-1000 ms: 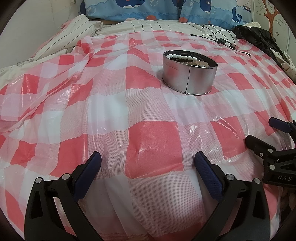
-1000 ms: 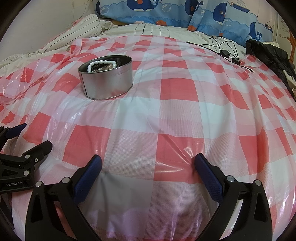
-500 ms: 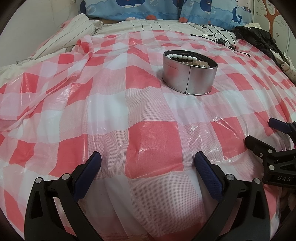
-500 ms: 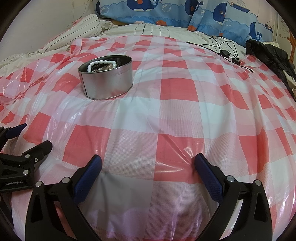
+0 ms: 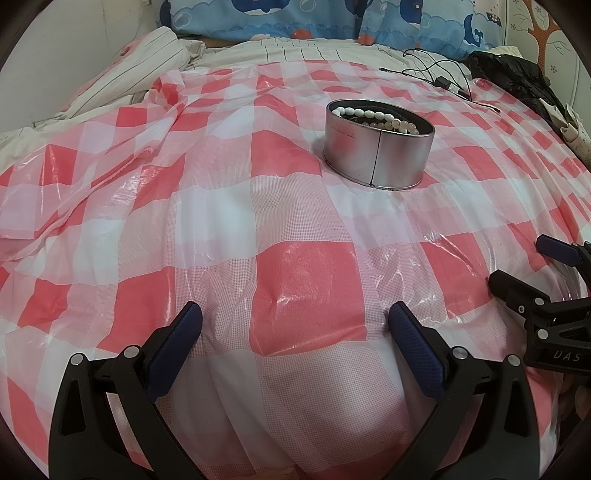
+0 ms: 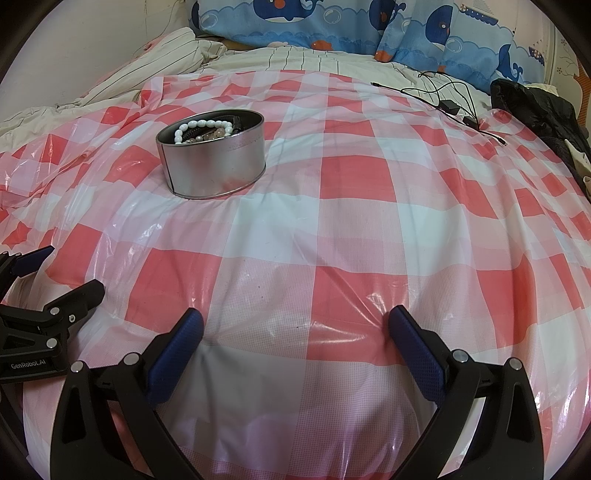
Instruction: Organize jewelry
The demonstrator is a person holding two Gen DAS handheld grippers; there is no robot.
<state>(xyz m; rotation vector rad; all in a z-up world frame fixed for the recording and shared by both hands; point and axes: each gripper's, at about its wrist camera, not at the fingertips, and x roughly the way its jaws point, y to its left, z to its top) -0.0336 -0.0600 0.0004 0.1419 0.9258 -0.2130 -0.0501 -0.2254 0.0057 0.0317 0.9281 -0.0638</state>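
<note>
The tin (image 5: 378, 151) of jewelry stands upright on the red-and-white checked sheet (image 5: 295, 288) spread over the bed, its lid off, with a white bead bracelet (image 6: 201, 127) lying along its rim on top of other, darker and pinkish beaded pieces. In the left wrist view it lies well ahead of the left gripper (image 5: 293, 332), up and a little right of the gap between the fingers (image 5: 173, 347); in the right wrist view it lies well ahead of the right gripper (image 6: 295, 332) and off to its left. Both grippers rest low over the sheet with their blue-padded fingers spread wide and nothing between them. Each shows at the edge of the other's view, side by side and apart. Behind the sheet are whale-print pillows (image 6: 332, 22), a striped cover (image 5: 147, 66), black cables (image 6: 454, 99) and a black garment (image 6: 539, 110).
</note>
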